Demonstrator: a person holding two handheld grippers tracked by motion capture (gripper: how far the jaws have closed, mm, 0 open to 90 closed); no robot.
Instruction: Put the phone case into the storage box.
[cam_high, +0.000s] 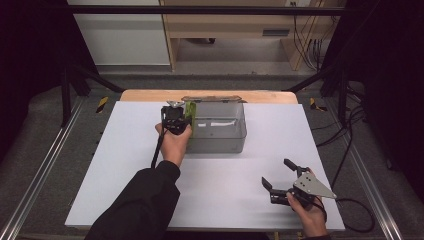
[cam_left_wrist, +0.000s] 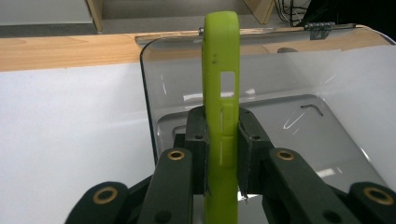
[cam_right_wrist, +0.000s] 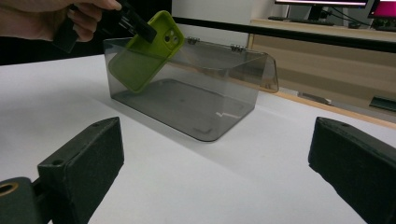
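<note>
Green case (cam_left_wrist: 221, 93) in left jaws, tilted

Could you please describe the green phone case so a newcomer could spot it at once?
On the white table stands a smoky clear plastic box. At its left end the left gripper pinches the phone case, tilted partly into the box: lime green, with a camera cutout.

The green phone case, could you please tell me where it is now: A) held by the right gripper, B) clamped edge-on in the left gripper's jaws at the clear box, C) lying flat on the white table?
B: the left gripper pinches the green phone case edge-on over the clear box.
</note>
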